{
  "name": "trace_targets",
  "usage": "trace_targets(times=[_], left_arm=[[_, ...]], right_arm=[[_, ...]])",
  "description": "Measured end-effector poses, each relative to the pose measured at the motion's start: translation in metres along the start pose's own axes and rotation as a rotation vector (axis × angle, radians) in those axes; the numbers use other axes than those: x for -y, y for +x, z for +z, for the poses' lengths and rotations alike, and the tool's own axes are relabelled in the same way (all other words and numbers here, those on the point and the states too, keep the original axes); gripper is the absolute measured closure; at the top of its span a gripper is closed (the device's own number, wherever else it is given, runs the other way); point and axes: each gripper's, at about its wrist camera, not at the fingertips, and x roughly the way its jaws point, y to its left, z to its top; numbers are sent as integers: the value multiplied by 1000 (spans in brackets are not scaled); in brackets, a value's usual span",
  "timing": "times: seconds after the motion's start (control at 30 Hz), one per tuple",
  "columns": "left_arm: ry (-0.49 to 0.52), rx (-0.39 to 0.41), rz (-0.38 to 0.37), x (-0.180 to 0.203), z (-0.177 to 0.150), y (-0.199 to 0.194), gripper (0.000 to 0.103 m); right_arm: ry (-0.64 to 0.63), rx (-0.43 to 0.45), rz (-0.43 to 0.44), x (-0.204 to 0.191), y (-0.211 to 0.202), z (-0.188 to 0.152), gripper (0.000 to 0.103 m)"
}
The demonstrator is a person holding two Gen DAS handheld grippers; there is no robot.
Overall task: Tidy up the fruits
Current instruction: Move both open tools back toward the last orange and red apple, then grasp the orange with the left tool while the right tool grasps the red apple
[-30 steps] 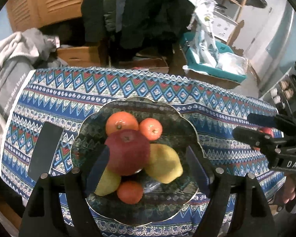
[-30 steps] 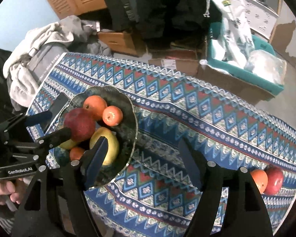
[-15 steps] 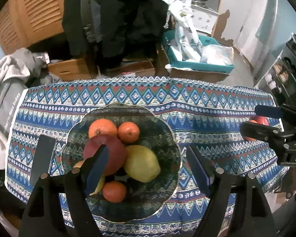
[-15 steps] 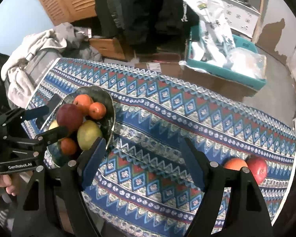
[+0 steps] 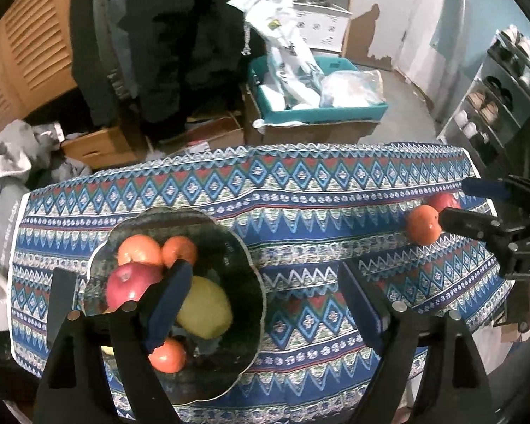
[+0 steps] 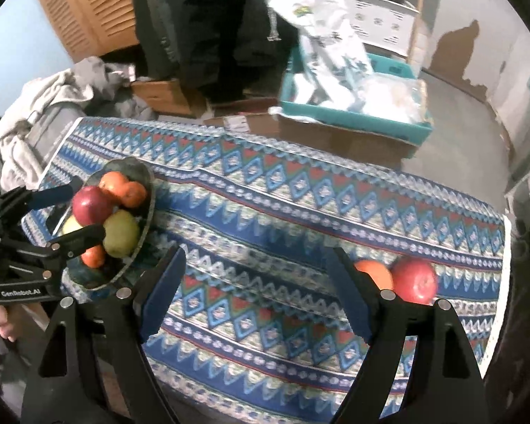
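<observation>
1. Loose orange (image 6: 375, 274) and loose red apple (image 6: 414, 280): lying on the patterned tablecloth (image 6: 265, 219) near its right end, close to the near edge. The two touch or nearly touch, orange to the left, apple to the right. Both round; no long axis to align to.
2. Right gripper (image 6: 254, 289): fingers spread wide, holding nothing. The pair lies ahead and to the right of its centre line; the orange sits just beyond the right fingertip and is partly hidden by it. In the left wrist view this gripper (image 5: 455, 205) appears with one finger on either side of the fruit, though depth there is uncertain.
3. Left gripper (image 5: 265, 293): fingers apart, empty, hovering over the bowl end of the table. The loose pair is well apart from it, far to its right.
4. Judgement: the right gripper is clearly nearer; a shift to the right would centre the orange between its fingers.
5. Glass bowl (image 5: 240, 261): at the table's left end, holding two oranges, a red apple (image 5: 130, 282), a yellow-green pear (image 5: 205, 307) and a smaller orange fruit at the front. Likely destination, well apart from the loose pair.
</observation>
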Motion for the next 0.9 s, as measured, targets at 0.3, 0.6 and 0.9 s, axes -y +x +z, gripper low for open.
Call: trace_targets(times=[0.3,0.6,0.9], left_arm=[[44,-15,-32,40,12,10,17],[90,-33,-53,80,25,30,17],[129,-51,-58,112,40,56,17]], right_arm=[[98,-5,-50,65,-10,-19,21],[237,-2,-102,137,-18,-36,20],[295,-51,-120,170,5,-47,20]])
